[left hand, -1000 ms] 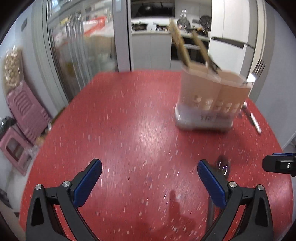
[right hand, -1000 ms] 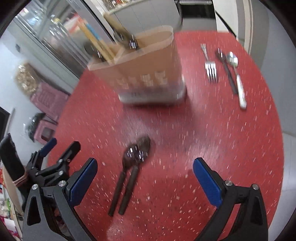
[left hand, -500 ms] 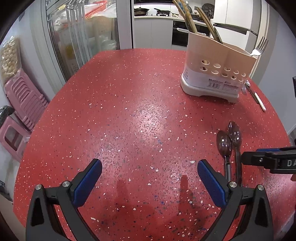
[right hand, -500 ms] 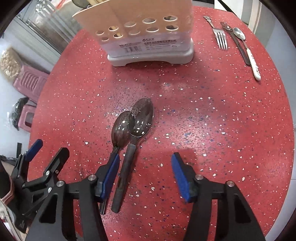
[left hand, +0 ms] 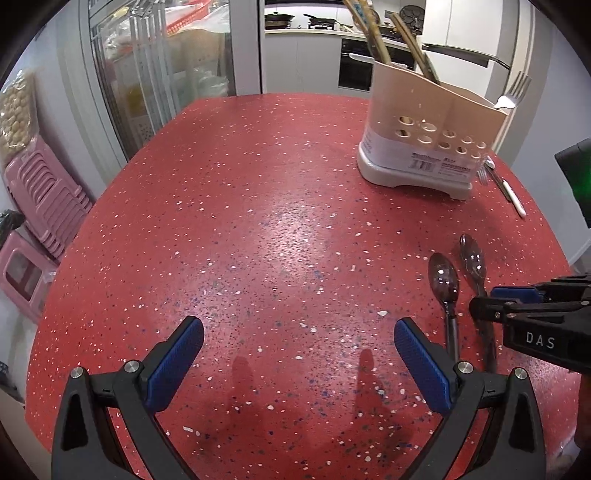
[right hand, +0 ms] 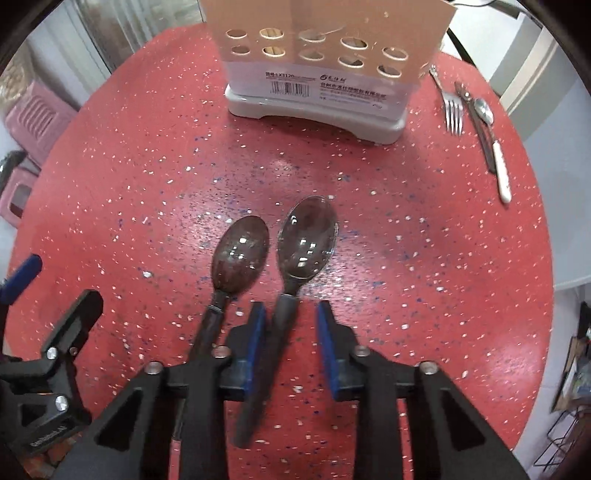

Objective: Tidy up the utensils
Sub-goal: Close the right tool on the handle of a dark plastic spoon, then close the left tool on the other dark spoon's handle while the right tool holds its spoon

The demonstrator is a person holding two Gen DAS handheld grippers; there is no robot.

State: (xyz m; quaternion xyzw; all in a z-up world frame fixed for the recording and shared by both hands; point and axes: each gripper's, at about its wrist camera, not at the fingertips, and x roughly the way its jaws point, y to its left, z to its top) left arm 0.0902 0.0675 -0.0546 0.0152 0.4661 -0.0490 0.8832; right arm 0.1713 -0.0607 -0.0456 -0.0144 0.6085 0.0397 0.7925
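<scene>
You are holding the right gripper (right hand: 290, 325) steeply down over two dark spoons lying side by side on the red speckled table (right hand: 424, 258); its blue pads (right hand: 255, 332) have just been closing, and they are now standing narrow on either side of the handle of the right-hand dark spoon (right hand: 306, 240); the left pad is sitting right against that handle, while a strip of table is still showing between the handle and the right pad, so the pinch is not made. The left-hand dark spoon (right hand: 240, 254) is lying just outside the left pad, its handle running under the gripper's black frame; the two bowls are lying close together, pointing toward the utensil holder (right hand: 317, 74).

You are keeping the left gripper (left hand: 295, 350) low over bare table, fingers spread wide with nothing between them; in its view the two spoons are lying just beyond its right finger, and the right gripper is reaching in from the right edge over their handles.

The beige holder with round holes is standing on its grey base toward the far side of the table; wooden utensils (left hand: 373, 33) and a fork (left hand: 511, 92) are sticking up from its compartments. To the right of the holder a loose fork (right hand: 452, 110), a dark-handled utensil (right hand: 480, 129) and a white-handled spoon (right hand: 495, 147) are lying close together on the table, well apart from the dark spoons. Pink stools (left hand: 44, 195) are showing off the table's left edge.
</scene>
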